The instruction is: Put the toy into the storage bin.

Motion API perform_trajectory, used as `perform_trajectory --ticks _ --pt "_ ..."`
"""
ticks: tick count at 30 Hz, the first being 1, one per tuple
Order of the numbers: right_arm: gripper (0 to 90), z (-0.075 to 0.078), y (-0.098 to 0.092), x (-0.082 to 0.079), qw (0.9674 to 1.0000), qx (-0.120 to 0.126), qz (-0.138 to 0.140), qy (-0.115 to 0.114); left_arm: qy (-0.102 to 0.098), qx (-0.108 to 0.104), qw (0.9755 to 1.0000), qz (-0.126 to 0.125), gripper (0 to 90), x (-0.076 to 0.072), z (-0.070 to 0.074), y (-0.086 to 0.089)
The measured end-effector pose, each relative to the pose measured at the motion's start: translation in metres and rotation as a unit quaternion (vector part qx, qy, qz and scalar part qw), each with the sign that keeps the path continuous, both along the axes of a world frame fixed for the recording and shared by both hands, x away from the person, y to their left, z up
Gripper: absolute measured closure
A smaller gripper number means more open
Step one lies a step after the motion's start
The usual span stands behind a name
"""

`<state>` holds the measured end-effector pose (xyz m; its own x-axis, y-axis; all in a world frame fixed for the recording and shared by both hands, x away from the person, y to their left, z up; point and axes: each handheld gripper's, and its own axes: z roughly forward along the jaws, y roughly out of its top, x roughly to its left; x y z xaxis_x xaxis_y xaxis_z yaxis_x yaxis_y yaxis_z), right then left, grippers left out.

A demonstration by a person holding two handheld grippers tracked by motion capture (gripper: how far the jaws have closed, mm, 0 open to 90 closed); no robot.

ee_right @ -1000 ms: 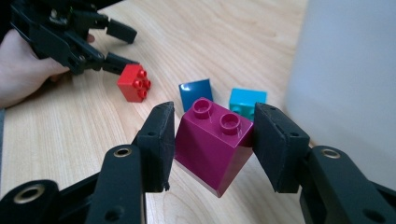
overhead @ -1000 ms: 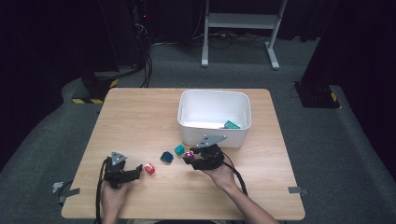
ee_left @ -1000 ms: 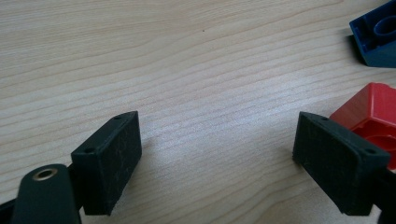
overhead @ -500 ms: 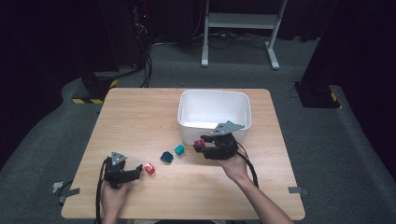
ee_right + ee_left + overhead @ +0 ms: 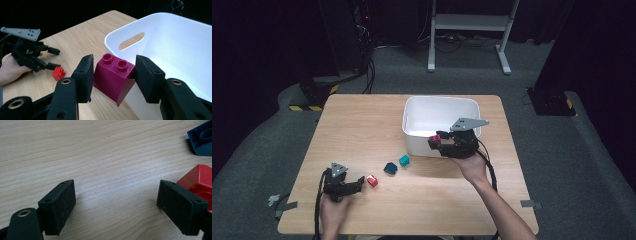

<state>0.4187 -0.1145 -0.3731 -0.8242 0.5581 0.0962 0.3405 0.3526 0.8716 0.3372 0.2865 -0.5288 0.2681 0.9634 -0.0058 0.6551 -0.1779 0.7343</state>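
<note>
Right gripper [image 5: 113, 75] clamped on magenta brick [image 5: 113, 77]

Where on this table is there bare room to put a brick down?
The wood left of the white bin and along the table's far edge is bare. It is crowded near the red, dark blue and teal bricks.

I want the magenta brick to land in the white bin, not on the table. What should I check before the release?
1. Right claw grips magenta brick: ok.
2. Brick lifted off table: ok.
3. Brick past white bin rim: not ok, it sits at the near wall.
4. Room inside bin: ok.
5. Left claw away from bin: ok, open beside red brick.
</note>
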Motion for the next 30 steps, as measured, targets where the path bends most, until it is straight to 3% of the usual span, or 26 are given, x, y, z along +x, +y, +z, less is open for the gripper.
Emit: perform_trajectory --ticks 10,23,30 --pt "50.8 0.008 -0.014 0.025 0.9991 0.015 -0.036 0.014 0.000 0.000 1.0000 0.000 15.5 0.000 0.000 0.000" --pt "50.9 0.003 -0.019 0.054 0.9963 0.000 -0.079 0.033 0.000 0.000 1.0000 0.000 15.5 0.000 0.000 0.000" --pt "50.9 -0.001 -0.023 0.060 0.9948 -0.001 -0.094 0.041 0.000 0.000 1.0000 0.000 15.5 0.000 0.000 0.000"
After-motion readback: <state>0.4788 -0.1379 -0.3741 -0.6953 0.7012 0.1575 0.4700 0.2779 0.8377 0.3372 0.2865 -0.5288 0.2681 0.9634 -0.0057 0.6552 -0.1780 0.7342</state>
